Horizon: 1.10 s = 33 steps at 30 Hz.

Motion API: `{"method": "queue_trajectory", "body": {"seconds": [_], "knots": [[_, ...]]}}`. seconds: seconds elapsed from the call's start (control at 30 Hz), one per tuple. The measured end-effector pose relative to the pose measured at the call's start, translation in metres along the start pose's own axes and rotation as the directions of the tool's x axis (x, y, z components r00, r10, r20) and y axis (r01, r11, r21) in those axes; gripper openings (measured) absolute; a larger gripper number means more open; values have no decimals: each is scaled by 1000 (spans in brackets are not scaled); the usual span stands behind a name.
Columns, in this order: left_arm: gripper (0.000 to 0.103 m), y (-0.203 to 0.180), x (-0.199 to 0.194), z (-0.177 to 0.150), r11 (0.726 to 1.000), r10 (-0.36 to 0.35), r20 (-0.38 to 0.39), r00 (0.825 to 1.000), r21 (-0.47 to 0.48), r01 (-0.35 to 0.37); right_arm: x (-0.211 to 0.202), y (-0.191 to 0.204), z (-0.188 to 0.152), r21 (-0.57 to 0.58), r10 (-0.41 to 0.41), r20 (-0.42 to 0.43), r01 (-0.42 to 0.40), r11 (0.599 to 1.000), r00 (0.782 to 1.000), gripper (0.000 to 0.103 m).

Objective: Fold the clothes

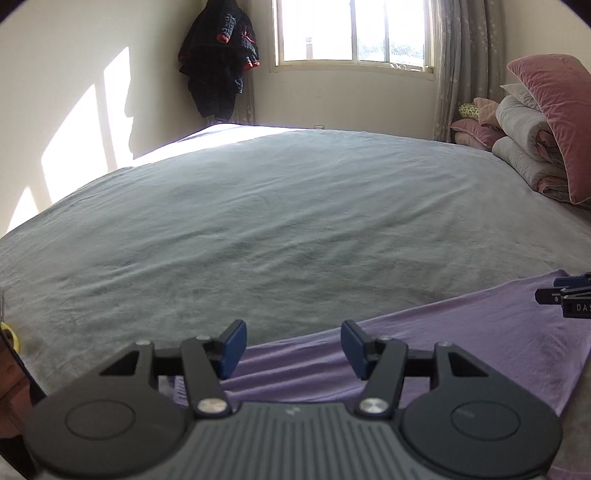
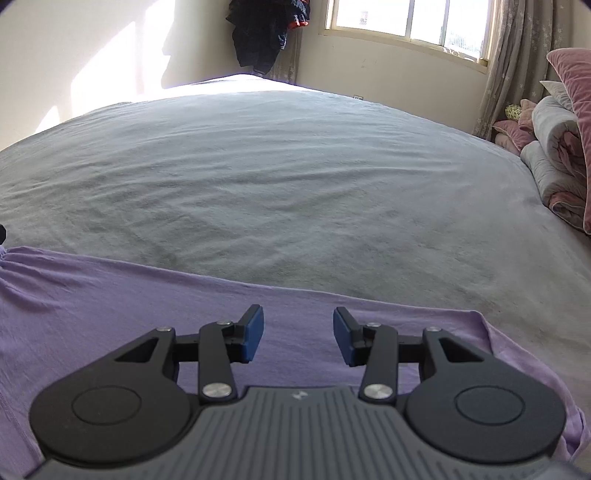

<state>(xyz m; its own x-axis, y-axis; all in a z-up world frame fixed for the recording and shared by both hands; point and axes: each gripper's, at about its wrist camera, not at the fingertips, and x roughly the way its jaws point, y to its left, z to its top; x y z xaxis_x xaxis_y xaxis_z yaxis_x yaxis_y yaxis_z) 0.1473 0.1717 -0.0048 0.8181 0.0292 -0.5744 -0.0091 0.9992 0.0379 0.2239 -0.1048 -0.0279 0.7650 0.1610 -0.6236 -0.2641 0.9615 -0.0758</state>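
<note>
A light purple garment lies flat on the grey bedspread at the near edge of the bed. It also fills the lower part of the right wrist view. My left gripper is open and empty, above the garment's left end. My right gripper is open and empty, above the garment's right part. The right gripper's tips also show at the right edge of the left wrist view, over the garment.
Folded quilts and pink pillows are stacked at the bed's right side, also in the right wrist view. Dark clothes hang in the far corner beside a window. A wooden object is at the left edge.
</note>
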Motion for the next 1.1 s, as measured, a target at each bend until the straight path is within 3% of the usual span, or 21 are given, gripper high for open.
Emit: {"method": "queue_trajectory", "body": {"seconds": [0.1,0.27,0.5,0.6,0.63,0.67,0.7,0.73,0.87,1.1], "knots": [[57,-28,-3,6,992,-113,-10,994,49,113,-18,-47,-12,106,-52,-4,53,993,999,45],[57,-85,8,5,956,-253,-47,966,139,257,-49,-110,-36,212,-121,-22,123,969,992,45],[57,-145,31,-3,913,-380,-91,920,122,389,-59,-142,-63,230,-76,-60,88,969,995,43],[57,-162,40,-12,905,-396,-109,912,123,408,-58,-144,-72,204,-45,-72,59,977,996,41],[57,-167,41,-15,903,-393,-113,913,138,406,-55,-144,-75,182,-53,-81,67,981,995,36],[57,-172,40,-18,903,-383,-111,917,164,397,-52,-144,-76,158,-80,-89,93,983,993,27],[57,-178,40,-21,902,-373,-109,921,189,388,-49,-145,-77,133,-110,-95,122,984,989,5],[57,-182,39,-23,900,-365,-104,925,212,380,-48,-147,-77,126,-134,-96,146,981,986,1],[57,-185,35,-26,895,-358,-81,930,256,366,-50,-166,-66,163,-174,-64,183,970,983,1],[57,-183,33,-27,898,-364,-73,929,239,370,-27,-201,-27,159,-241,-63,248,956,969,1]]}}
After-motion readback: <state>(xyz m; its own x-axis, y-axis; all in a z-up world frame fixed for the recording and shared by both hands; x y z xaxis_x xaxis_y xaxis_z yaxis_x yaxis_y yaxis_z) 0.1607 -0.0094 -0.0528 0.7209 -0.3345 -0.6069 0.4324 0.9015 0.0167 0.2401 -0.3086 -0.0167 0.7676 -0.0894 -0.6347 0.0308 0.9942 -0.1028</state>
